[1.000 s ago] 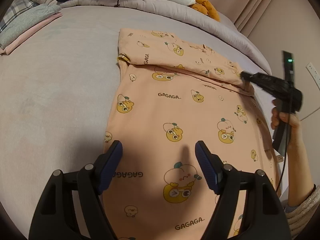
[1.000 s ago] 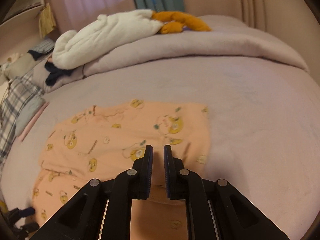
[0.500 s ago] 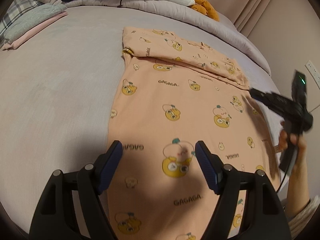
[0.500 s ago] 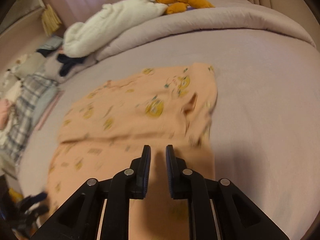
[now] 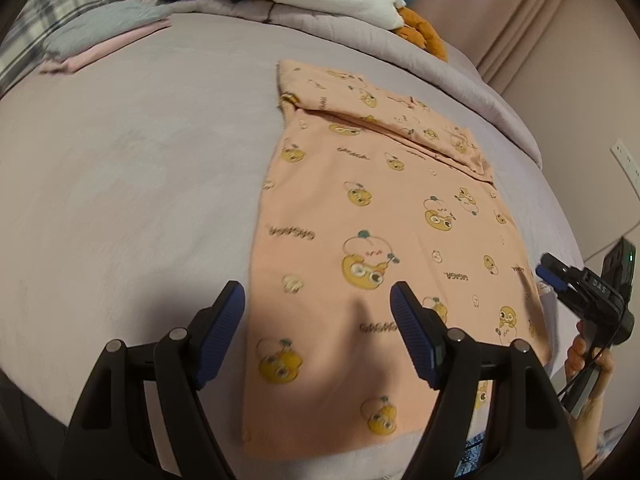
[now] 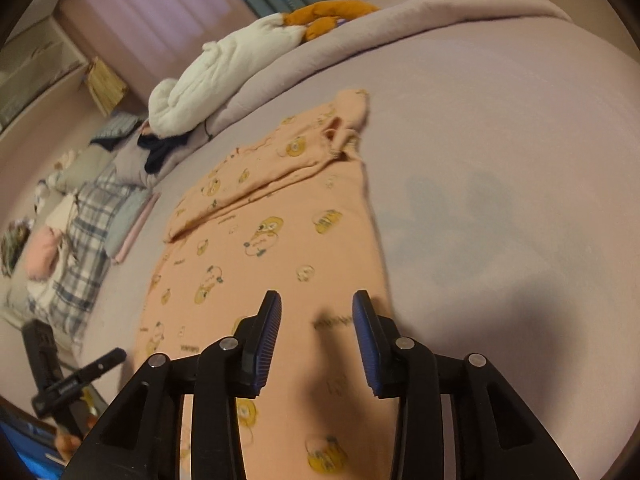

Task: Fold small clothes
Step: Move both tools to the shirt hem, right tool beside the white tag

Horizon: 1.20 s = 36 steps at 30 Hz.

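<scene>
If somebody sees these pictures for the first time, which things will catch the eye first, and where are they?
The peach garment with yellow cartoon prints stands out first: it lies flat in the middle of the lilac bed, its far end folded over. Next come the two grippers above its near end: the left gripper stands wide open, and the right gripper is opening, with nothing between its jaws. At the head of the bed lie a white blanket and an orange plush toy.
</scene>
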{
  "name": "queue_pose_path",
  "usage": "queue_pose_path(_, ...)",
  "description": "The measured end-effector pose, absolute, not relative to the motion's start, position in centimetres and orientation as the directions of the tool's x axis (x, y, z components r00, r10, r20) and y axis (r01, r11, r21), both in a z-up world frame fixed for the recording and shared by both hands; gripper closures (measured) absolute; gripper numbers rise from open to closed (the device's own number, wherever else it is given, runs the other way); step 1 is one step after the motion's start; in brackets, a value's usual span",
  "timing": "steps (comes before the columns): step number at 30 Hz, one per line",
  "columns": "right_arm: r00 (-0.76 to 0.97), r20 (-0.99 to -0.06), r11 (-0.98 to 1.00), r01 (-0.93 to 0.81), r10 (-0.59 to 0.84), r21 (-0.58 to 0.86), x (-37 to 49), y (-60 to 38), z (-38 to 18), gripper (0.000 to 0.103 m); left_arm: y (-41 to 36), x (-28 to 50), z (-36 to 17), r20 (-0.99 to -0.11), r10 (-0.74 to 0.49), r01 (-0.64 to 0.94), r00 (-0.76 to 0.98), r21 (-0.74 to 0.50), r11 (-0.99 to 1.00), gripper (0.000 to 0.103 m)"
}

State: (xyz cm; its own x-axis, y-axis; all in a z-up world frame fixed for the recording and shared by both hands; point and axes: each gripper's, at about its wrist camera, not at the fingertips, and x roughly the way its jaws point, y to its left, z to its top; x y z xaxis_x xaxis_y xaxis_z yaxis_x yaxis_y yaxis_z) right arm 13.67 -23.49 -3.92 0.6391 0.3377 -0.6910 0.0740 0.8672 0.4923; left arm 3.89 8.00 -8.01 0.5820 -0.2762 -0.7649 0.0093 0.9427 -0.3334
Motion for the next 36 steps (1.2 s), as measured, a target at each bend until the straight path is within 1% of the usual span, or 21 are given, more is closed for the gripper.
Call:
queue_pose_path(3, 0.655, -0.660, 0.816, 0.112, 0.368, 0.566, 12.2, -25.1, -4.4, 0.064, 8.6, 3.1, -8.3, -0.765, -0.276, -0.018, 0.581, -0.351, 0.936, 0.028)
queue_pose_path(5, 0.652, -0.659, 0.805, 0.123, 0.376, 0.581, 11.8, -25.3, -4.6, 0.063, 9.0, 2.8, -8.5, -0.766, -0.284, -0.030, 0.576, -0.367, 0.930, 0.028)
queue_pose_path(8, 0.641, -0.665, 0.801, 0.127, 0.383, 0.584, 10.7, -25.1, -4.8, 0.062, 9.6, 2.3, -8.8, -0.768, -0.296, -0.050, 0.568, -0.391, 0.919, 0.028)
queue_pose_path(10, 0.636, -0.664, 0.798, 0.122, 0.394, 0.590, 10.3, -25.0, -4.9, 0.058, 9.9, 2.0, -8.9, -0.769, -0.299, -0.061, 0.565, -0.400, 0.915, 0.028)
queue_pose_path(12, 0.624, -0.669, 0.794, 0.124, 0.404, 0.595, 10.1, -24.8, -5.3, 0.056, 10.4, 1.9, -9.1, -0.769, -0.299, -0.073, 0.565, -0.407, 0.911, 0.028)
queue_pose_path(16, 0.600, -0.681, 0.794, 0.122, 0.419, 0.596, 9.6, -24.4, -5.8, 0.056, 11.3, 1.6, -9.6, -0.760, -0.317, -0.094, 0.567, -0.442, 0.892, 0.028)
queue_pose_path(20, 0.576, -0.698, 0.802, 0.119, 0.425, 0.586, 9.5, -23.8, -6.2, 0.056, 11.5, 1.4, -9.6, -0.753, -0.325, -0.090, 0.572, -0.451, 0.888, 0.027)
queue_pose_path(26, 0.565, -0.697, 0.799, 0.107, 0.442, 0.592, 9.2, -23.1, -6.6, 0.052, 11.8, 1.4, -9.7, -0.742, -0.347, -0.077, 0.573, -0.470, 0.879, 0.024)
queue_pose_path(31, 0.559, -0.695, 0.798, 0.095, 0.452, 0.595, 9.3, -22.7, -6.6, 0.050, 12.3, 1.4, -9.8, -0.727, -0.374, -0.073, 0.576, -0.501, 0.862, 0.024)
queue_pose_path(36, 0.551, -0.695, 0.798, 0.085, 0.462, 0.597, 9.6, -22.2, -6.7, 0.050, 12.2, 1.7, -9.8, -0.725, -0.377, -0.067, 0.577, -0.502, 0.863, 0.024)
